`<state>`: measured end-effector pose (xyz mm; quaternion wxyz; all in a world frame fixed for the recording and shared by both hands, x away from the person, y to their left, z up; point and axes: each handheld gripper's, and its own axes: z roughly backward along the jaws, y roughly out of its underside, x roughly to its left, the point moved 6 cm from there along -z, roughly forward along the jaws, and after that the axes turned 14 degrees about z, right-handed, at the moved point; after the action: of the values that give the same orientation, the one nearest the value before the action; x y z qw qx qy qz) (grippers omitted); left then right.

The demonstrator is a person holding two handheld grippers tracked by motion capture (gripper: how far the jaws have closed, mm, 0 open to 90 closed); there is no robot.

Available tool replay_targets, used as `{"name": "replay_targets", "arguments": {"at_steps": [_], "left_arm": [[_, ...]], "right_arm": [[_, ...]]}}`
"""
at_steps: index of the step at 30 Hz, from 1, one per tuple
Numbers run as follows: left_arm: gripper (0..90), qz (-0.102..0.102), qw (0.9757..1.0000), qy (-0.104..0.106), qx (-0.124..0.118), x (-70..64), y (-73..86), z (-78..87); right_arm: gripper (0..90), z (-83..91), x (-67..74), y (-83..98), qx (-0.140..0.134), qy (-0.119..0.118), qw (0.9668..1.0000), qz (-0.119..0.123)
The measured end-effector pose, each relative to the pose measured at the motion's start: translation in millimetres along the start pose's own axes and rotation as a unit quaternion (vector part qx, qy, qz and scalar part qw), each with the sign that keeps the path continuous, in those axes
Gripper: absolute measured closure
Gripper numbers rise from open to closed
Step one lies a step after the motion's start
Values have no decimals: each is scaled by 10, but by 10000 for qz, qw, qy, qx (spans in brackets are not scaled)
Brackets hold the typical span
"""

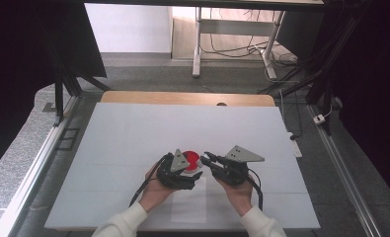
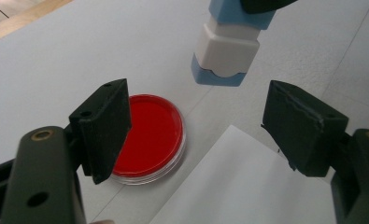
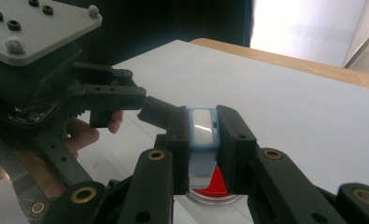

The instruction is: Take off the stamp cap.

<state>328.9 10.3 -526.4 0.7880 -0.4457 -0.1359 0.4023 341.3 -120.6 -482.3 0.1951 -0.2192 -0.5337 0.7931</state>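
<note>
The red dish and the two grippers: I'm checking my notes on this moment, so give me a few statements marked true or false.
1. The right gripper is shut on a blue and white block. True.
2. The left gripper is clamped on the red dish. False: its jaws stand open, holding nothing.
3. The dish rests on the table. True.
4. The dish sits on the white sheet. False: it lies beside it.

A white-topped table (image 1: 133, 138) bears a red-filled dish (image 2: 152, 135) and paper sheet (image 2: 247, 186).
</note>
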Motion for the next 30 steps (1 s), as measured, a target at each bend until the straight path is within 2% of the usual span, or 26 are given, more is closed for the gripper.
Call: {"name": "replay_targets", "arguments": {"at_steps": [19,30], "left_arm": [[343,-118,9999,-53,-32,-56,19,-74],[474,-220,9997,-50,-59,-64,24,-80]], "right_arm": [[750,-25,37,9,-33,-80,9999,-74],[750,-45,56,20,-20,-134,9999,-85]]}}
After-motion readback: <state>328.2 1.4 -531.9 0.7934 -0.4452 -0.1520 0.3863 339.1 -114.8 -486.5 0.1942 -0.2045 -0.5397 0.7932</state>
